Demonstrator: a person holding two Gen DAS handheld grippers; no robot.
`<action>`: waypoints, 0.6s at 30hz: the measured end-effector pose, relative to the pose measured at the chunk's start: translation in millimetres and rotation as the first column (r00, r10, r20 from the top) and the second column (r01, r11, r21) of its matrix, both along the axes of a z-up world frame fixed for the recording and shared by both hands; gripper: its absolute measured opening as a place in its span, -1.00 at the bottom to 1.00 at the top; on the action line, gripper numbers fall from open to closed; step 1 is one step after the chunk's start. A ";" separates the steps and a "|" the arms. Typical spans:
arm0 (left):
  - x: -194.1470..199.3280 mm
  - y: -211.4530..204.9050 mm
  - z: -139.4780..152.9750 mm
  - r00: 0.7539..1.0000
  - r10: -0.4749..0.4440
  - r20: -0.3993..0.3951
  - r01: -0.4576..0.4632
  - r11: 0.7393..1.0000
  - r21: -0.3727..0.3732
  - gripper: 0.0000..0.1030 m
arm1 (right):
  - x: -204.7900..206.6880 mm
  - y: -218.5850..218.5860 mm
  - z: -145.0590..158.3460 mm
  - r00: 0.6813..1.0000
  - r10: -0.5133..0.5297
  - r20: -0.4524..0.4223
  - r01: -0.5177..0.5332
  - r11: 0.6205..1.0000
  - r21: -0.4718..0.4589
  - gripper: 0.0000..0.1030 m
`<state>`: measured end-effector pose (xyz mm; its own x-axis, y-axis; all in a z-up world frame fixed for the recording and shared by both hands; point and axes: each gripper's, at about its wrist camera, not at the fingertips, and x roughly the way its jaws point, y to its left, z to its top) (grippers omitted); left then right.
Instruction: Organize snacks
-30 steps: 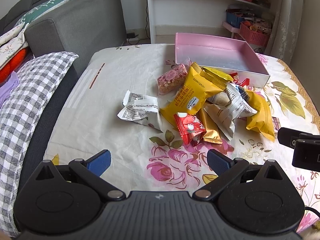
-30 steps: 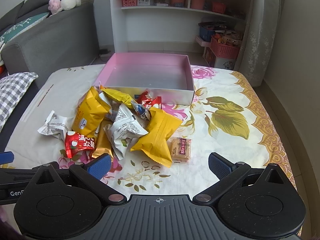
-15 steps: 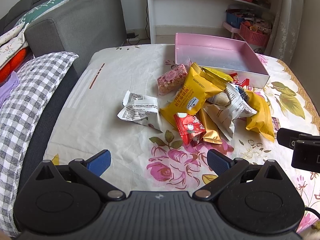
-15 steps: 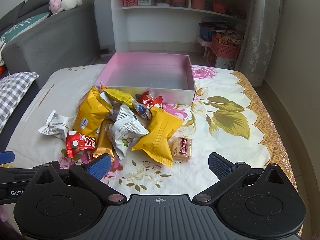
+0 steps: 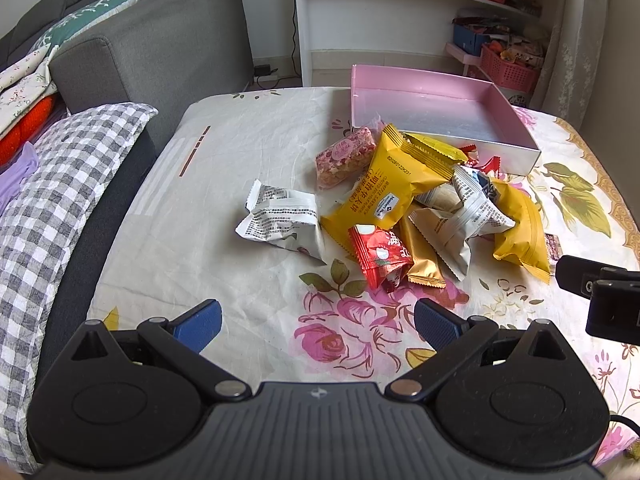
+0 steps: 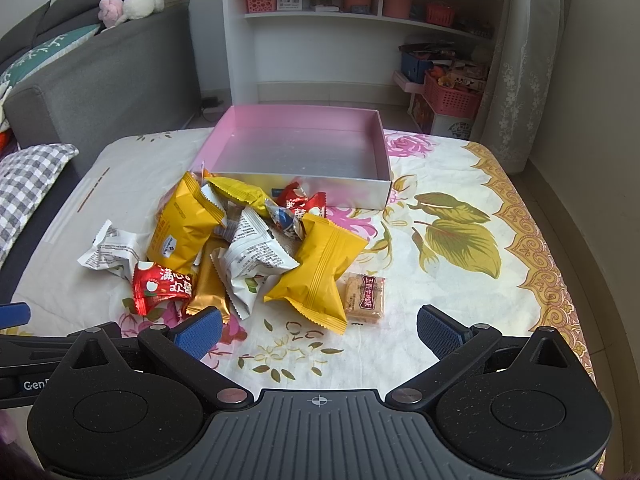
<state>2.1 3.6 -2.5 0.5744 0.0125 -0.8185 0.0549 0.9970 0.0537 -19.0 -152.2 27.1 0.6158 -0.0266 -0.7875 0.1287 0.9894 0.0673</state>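
Your left gripper (image 5: 316,322) hovers above the flowered tablecloth (image 5: 224,264) with its jaws spread wide and nothing between the blue pads (image 5: 198,320). Your right gripper (image 6: 318,326) is in the same condition: jaws wide, holding nothing.

The snack pile (image 6: 248,244) lies ahead of both grippers, near the middle of the table. It sits just in front of the pink box (image 6: 304,152), which contains no snacks. Within the pile:
- A white printed packet (image 5: 280,220) lies at the left edge, slightly apart from the rest.
- A red packet (image 5: 378,254) and a gold stick packet (image 5: 424,264) are nearest your left gripper.
- A large yellow pouch (image 6: 320,272) is nearest your right gripper, touching a small clear-wrapped biscuit pack (image 6: 366,294) beside it.
- A pink bar (image 5: 346,156) lies close to the box's left corner.

A grey sofa (image 6: 104,68) and a white shelf unit (image 6: 360,20) stand beyond the table.
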 end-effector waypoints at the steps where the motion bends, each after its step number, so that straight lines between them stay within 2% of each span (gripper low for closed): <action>1: -0.1 0.1 0.0 1.000 0.000 -0.001 0.000 1.000 -0.001 0.99 | 0.0 0.1 0.1 1.000 0.000 0.000 0.000 1.000 0.000 1.00; 18: 2.7 3.5 2.5 1.000 0.006 -0.002 -0.006 1.000 -0.009 0.99 | 0.7 -1.5 2.9 1.000 0.001 0.005 -0.002 1.000 0.011 1.00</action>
<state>4.9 7.1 0.0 0.5725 0.0081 -0.8198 0.0491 0.9978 0.0442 -18.3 -153.6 30.0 0.6200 -0.0167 -0.7844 0.1268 0.9888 0.0792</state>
